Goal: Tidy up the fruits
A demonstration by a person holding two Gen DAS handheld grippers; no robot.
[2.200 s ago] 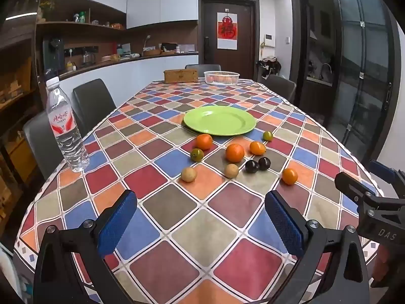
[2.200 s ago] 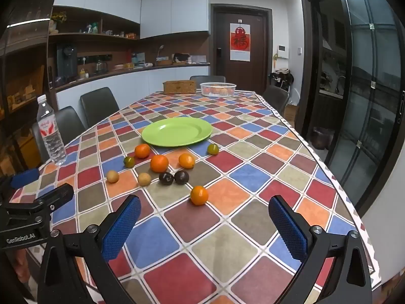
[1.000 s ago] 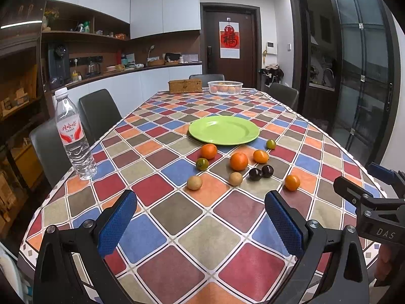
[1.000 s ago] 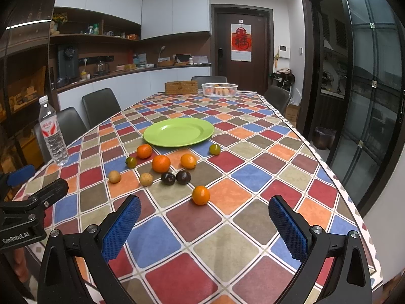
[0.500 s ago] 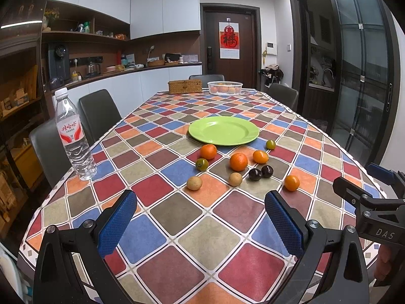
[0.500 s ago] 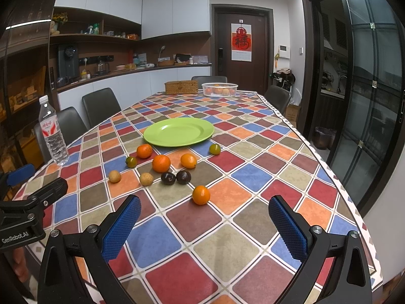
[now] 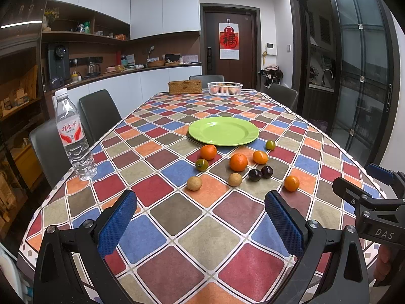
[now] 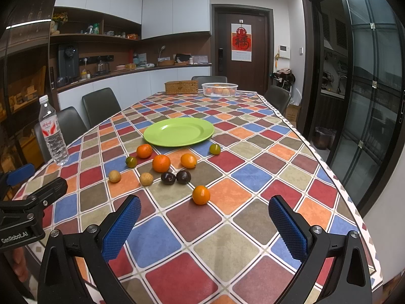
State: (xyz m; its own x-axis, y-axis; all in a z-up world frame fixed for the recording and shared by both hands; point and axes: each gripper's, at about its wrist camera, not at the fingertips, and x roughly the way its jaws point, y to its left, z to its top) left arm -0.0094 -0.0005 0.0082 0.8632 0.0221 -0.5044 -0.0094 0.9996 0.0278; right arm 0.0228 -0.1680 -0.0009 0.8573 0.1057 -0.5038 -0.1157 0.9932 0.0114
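Above the near tabletop [image 7: 177, 215], left gripper [image 7: 201, 224] and right gripper [image 8: 205, 228] hover, fingers spread wide, holding nothing; loose fruits [image 8: 162, 163] lie beside the empty green plate [image 8: 178, 131]

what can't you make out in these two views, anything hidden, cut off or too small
- White basket at the table's far end, both views: orange contents too small to identify.
- Counter and shelf items, both views: too small and dim.
- Right gripper in the left wrist view: cut off by the right edge.
- Left gripper in the right wrist view: cut off by the left edge.
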